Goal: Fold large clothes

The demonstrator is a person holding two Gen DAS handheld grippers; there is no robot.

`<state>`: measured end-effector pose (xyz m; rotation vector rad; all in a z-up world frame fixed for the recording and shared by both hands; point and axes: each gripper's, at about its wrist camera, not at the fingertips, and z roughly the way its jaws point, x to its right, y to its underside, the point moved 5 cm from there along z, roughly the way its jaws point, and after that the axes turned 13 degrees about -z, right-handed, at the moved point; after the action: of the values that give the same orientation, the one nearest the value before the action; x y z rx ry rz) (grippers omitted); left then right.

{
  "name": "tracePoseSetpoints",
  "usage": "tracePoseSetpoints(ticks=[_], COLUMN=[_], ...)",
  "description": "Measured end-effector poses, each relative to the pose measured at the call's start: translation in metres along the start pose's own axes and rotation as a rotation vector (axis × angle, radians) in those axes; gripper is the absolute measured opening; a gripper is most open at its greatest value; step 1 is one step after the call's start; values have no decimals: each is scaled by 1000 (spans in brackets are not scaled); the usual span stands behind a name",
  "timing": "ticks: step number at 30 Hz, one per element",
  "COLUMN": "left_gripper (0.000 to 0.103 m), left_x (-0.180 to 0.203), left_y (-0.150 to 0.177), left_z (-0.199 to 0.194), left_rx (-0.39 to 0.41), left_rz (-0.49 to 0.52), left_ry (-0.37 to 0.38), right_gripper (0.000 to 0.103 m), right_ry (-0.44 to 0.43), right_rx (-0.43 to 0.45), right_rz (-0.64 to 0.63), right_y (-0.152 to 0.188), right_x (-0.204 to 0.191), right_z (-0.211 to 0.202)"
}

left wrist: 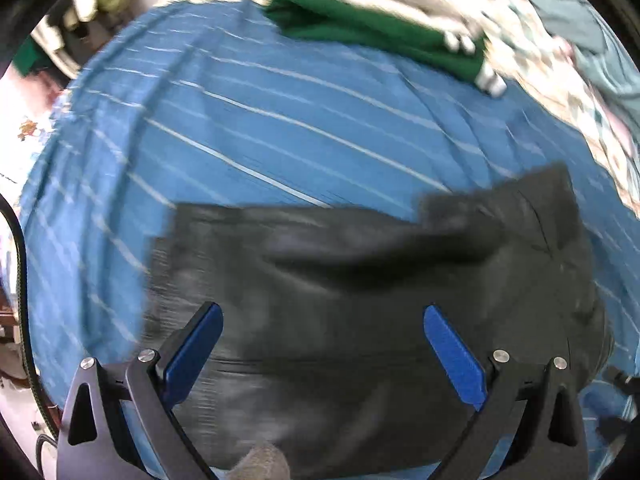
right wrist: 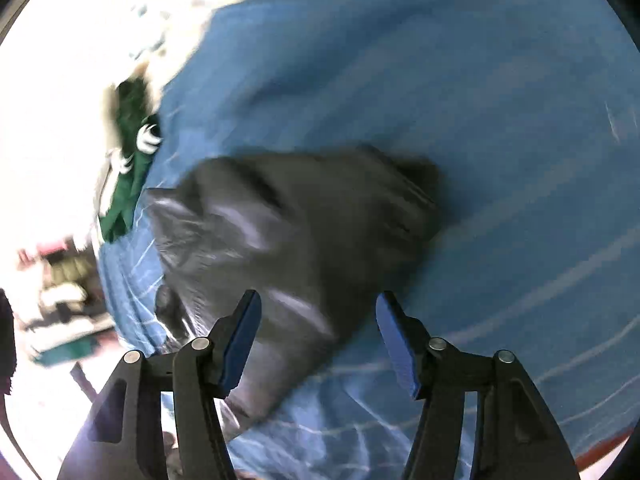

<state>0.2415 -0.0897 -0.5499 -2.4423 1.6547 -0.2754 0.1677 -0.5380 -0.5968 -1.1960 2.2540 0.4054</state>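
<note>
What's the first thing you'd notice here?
A big dark grey garment lies crumpled on the blue striped sheet, right in front of both open tools, left tool and right tool. Farther back, a bright green garment sits at the sheet's edge.

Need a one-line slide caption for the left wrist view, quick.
Open left gripper poised over a dark grey garment on the blue striped bedsheet, green clothing beyond.

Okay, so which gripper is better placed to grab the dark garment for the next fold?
Probably the left gripper: it is open with the dark garment filling the space between its fingers. The right gripper is open too, but sits over the garment's edge and the blue sheet.
</note>
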Motion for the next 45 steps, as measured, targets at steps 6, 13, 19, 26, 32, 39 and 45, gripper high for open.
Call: tracePoseSetpoints(ticks=[6,13,19,26,32,39,45], left_gripper=[103,103,103,103,100,101,100], left_x=[22,23,30,18,-65,-224,-316], left_y=[17,14,10,13,10,55,107], left_z=[50,47,51,48,-11,-90,-95], left_rx=[-66,-74,-77,-96,-104,-25,-43], left_rz=[58,96,89,44,-213,-496,-664], left_ry=[-15,5,-1,56,90,-44,-177], right_gripper=[62,45,19,18,18,18,20], right_ry=[-248,-265,-330,-312,-227,-183,17], right_rx=[79,180,252,177,60,-192,-472], right_rz=[55,2,-135,-491,-793,-1140,-1356], right_y=[-11,-42,-29,13,67,194,324], right_x=[19,-6,-58,-193,-287,-370,-347], right_z=[58,76,26,4,24,127,259])
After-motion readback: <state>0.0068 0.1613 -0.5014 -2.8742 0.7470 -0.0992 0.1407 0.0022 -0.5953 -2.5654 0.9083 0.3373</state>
